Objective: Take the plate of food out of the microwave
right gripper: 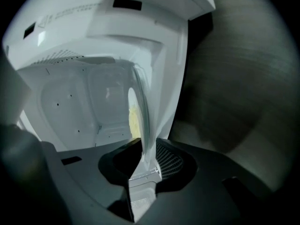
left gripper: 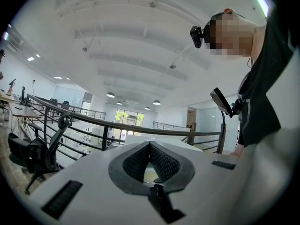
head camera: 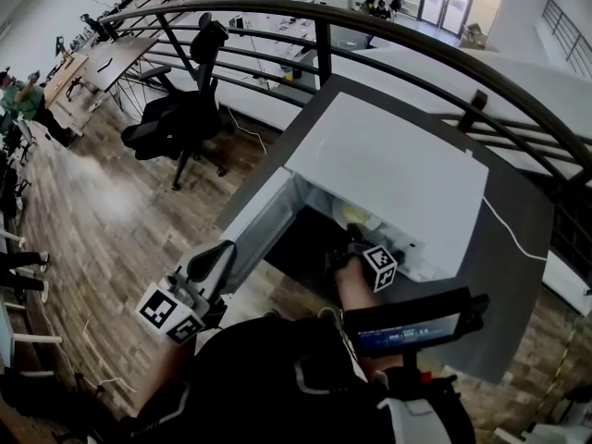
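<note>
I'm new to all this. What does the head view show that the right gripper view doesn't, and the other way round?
Only the head view: the whole white microwave from above on its dark table, the left gripper held low away from it, the railing and an office chair.

Only the right gripper view: the right gripper with its jaws closed on the rim of the plate, seen edge-on, and the white cavity wall.

Both: the open microwave, the right gripper inside its opening, and the yellow food.
</note>
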### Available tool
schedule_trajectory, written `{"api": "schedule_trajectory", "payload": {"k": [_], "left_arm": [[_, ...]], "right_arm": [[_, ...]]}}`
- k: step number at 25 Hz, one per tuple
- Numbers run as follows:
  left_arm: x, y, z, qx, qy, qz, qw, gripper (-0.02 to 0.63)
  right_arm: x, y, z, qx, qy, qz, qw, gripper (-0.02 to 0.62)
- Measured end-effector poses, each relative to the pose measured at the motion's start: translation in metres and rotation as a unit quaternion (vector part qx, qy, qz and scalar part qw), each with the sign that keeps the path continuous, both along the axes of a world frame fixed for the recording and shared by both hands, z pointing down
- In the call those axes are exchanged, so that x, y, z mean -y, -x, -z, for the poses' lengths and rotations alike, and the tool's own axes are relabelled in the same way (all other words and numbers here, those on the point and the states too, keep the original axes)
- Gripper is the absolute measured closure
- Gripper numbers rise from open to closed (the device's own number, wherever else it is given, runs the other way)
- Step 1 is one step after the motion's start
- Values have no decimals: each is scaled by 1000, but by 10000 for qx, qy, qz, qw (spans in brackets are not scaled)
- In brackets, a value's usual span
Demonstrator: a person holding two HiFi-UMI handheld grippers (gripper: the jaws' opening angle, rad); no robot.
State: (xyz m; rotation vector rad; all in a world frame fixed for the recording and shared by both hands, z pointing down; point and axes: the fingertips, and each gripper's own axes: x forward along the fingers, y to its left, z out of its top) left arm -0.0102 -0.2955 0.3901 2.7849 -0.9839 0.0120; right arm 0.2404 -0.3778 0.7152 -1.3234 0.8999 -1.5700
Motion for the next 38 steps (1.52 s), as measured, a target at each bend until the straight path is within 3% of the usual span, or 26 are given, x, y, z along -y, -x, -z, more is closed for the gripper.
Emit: {"api": "schedule_trajectory", "payload": {"k": [4,8,14,24,38], "left_arm": [[-2,6,-3,-63,-5,-75,10000,601],[9,0,-1,-94,41,-100,9999,601],[-8,20,-9,-203,26,-197,9996,601],[2,17,-4,-341,47,-543,9979,601],[-19,10,5,-469,-78,-1447,9883,601]], "right_arm": [[-4,-2,7,-108,-157,-174,9997,574],[2,-12,11,-127,-218,-207,9995,577],[-22,7,11,-291,-492,-162,9982,581],[-33,12,32,-490,-752,48,9959,581],[-102,84,99,-289,-1181,705,9901,581]]}}
